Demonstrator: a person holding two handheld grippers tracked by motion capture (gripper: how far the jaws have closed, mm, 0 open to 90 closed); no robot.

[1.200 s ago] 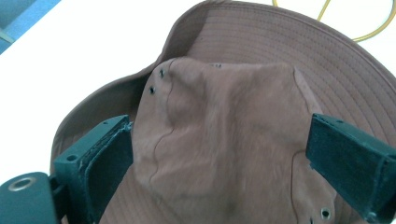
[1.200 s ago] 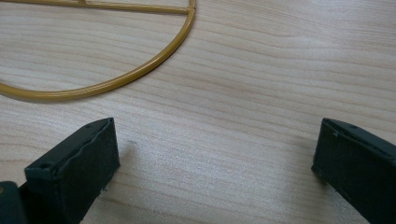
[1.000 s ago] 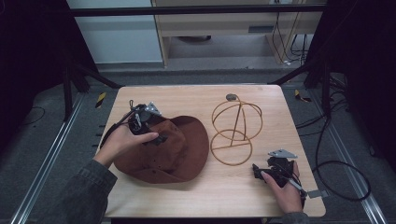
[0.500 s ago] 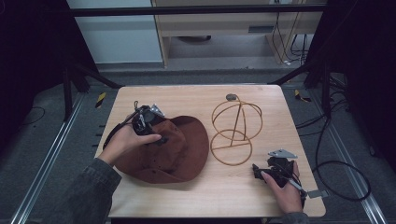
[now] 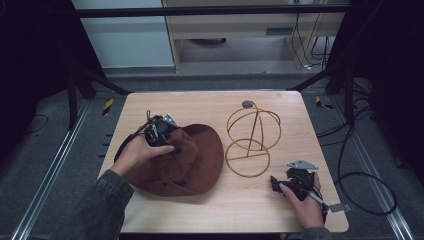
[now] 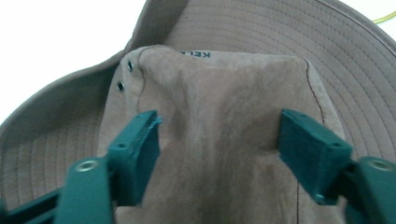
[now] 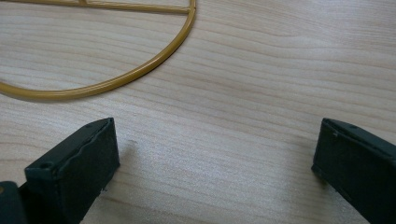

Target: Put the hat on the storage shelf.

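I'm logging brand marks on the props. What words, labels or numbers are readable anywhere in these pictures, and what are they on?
"KEL": dark printed letters, upside down, at the top edge of the brown hat's crown in the left gripper view; the word is cut off by the fold, so the rest cannot be read.
Wire hat stand, wooden table: no text on either.

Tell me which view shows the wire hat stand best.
The high view: the whole wire hat stand stands upright on the table, right of the brown hat. The right gripper view catches part of its base ring.
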